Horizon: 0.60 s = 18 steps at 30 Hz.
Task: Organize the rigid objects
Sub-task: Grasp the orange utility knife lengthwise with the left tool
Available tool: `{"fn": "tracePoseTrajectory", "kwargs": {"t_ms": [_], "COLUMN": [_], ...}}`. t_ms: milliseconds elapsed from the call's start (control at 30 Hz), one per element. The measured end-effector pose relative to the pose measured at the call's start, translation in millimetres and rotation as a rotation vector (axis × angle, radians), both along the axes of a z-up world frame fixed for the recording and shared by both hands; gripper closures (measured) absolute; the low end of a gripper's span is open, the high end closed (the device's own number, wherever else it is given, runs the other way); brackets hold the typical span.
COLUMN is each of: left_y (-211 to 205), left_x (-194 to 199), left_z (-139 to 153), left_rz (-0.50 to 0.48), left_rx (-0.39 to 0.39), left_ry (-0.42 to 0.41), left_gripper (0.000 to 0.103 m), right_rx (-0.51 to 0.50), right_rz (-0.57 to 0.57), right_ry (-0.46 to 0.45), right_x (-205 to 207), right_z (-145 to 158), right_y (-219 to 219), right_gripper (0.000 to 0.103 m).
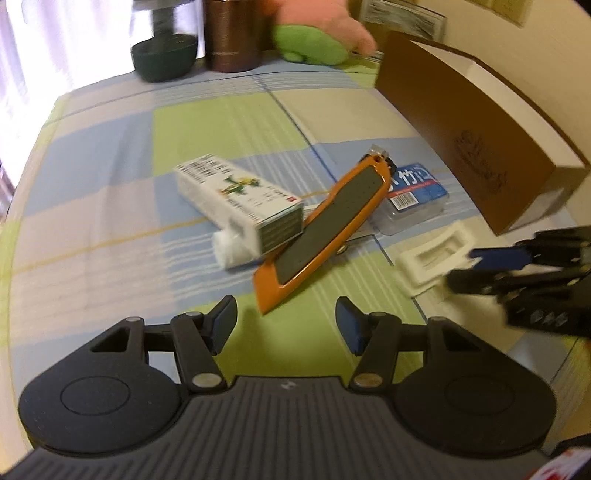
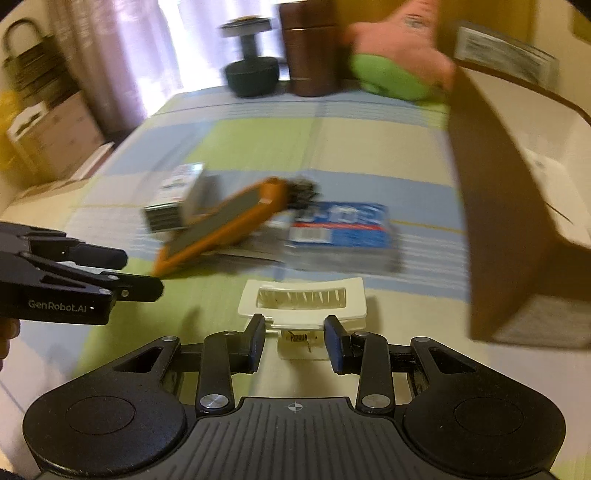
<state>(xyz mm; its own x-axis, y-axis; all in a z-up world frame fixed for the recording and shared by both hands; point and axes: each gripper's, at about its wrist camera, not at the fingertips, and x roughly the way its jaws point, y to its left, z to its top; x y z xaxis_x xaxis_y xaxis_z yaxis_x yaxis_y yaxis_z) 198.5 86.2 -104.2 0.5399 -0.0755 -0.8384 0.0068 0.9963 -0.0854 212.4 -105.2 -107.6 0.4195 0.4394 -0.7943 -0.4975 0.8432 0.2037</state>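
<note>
An orange utility knife (image 1: 325,229) lies slanted on the checked cloth, its tip resting over a clear case with a blue label (image 1: 415,195). A white toothpaste box (image 1: 240,199) lies left of it. My left gripper (image 1: 286,325) is open and empty, just short of the knife's near end. A white hair clip (image 2: 303,302) lies in front of my right gripper (image 2: 295,343), which is open with the clip's handle between its fingers. The knife (image 2: 221,225), box (image 2: 177,199) and blue case (image 2: 343,229) show blurred beyond. An open brown box (image 1: 480,122) stands at the right.
A dark dumbbell (image 1: 164,55), a brown cylinder (image 1: 232,37) and a pink and green plush toy (image 1: 317,33) stand along the table's far edge. The brown box (image 2: 517,203) rises close on the right of the right gripper. Cartons (image 2: 48,136) stand beyond the table's left edge.
</note>
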Motion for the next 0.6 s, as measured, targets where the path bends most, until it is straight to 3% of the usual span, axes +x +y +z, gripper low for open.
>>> {"fn": "tracePoseTrajectory", "kwargs": {"t_ms": [367,500,600], "left_y": [-6,-13,-24], "left_x": [23,19,11], "left_z": [-18,-15,-15], "left_rz": [-0.076,-0.118,-0.168], "left_rx": [0.017,0.005,-0.027], "left_ry": [-0.02,-0.009,0.029], "left_gripper": [0.05,0.065,0.068], "right_rx": [-0.007,-0.008,-0.006], "right_rz": [-0.148,-0.189,-0.217], "right_ry": [0.013,0.021,0.03], "right_x": [-5,-8,-9], "right_z": [2,4,4], "right_y": [-47,-59,-68], "right_gripper": [0.071,0.071,0.071]}}
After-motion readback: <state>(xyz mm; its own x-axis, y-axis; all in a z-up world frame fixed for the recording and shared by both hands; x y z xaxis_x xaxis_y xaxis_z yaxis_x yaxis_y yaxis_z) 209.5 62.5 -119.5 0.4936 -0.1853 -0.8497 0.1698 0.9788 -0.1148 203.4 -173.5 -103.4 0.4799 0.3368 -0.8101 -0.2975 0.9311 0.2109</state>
